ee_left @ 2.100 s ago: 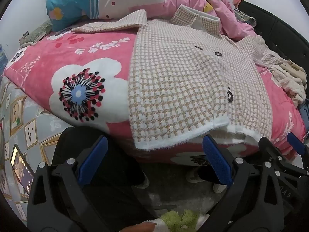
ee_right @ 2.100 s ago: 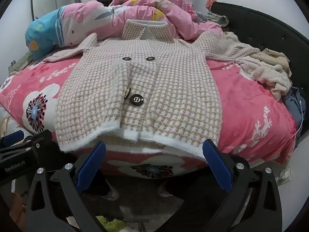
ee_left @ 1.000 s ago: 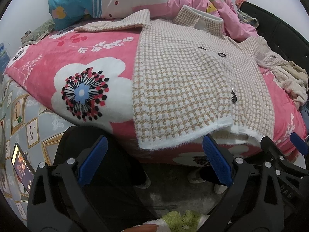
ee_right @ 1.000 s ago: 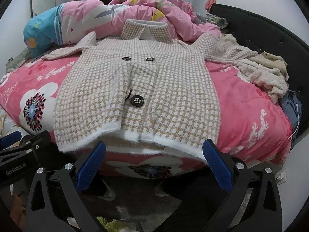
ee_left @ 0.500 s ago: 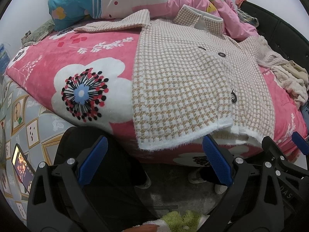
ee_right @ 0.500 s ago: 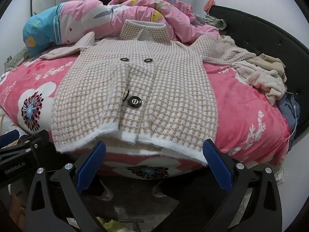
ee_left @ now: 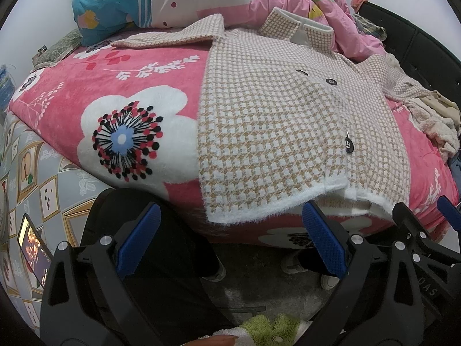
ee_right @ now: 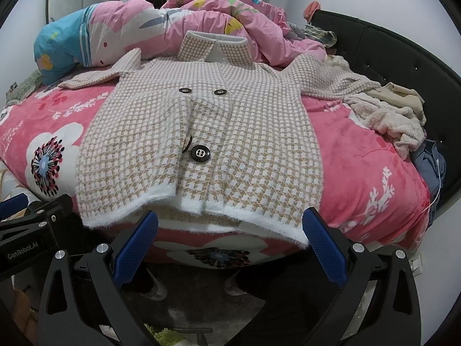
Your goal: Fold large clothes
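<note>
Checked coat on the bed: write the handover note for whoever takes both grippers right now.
Left gripper: open, empty, short of the hem's left corner.
Right gripper: open, empty, just below the hem.
Checked coat: front up on the pink blanket, collar toward the bunched quilt, both sleeves spread outward, hem hanging over the bed edge.
Done: coat laid out.
Left: every fold, probably sleeves first.

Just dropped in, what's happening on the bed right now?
A person holds a tool in each hand at the foot of the bed. A checked coat lies spread flat, front up, sleeves out, its hem at the bed's edge. The left tool and right tool are both open, just short of the hem, holding nothing. Folding has not started.
</note>
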`<state>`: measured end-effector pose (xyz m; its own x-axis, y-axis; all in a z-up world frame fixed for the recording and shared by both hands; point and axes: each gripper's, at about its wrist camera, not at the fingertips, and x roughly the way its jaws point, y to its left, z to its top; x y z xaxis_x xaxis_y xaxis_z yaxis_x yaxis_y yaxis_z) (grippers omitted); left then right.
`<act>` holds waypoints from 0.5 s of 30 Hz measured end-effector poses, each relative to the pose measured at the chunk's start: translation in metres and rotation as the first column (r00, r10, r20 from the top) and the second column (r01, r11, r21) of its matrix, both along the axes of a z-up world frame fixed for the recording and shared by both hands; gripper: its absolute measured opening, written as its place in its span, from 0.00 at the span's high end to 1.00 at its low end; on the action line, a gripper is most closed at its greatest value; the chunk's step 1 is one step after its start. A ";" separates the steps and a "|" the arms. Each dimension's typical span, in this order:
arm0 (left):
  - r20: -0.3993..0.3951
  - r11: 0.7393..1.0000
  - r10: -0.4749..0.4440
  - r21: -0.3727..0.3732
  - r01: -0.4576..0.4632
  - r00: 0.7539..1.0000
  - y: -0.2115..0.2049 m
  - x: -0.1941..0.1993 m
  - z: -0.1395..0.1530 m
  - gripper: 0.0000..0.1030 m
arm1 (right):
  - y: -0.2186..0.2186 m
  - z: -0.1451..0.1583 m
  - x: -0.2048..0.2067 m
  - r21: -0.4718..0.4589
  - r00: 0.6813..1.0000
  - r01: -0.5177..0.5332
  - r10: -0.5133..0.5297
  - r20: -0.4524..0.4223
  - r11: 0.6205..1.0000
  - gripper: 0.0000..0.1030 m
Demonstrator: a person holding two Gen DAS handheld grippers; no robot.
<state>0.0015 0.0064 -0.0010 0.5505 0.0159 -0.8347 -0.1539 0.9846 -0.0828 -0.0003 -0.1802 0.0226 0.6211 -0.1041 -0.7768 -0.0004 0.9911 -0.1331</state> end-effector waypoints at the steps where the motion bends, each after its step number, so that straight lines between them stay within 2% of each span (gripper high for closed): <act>1: 0.000 1.000 0.000 0.000 0.000 1.000 0.000 0.000 0.000 0.08 | 0.000 0.000 0.000 0.001 1.000 0.001 -0.001 0.000 1.000 0.05; 15: 0.009 1.000 0.015 0.022 -0.016 1.000 0.005 0.001 0.006 0.08 | 0.004 0.004 0.008 0.012 1.000 -0.018 0.018 0.011 1.000 0.05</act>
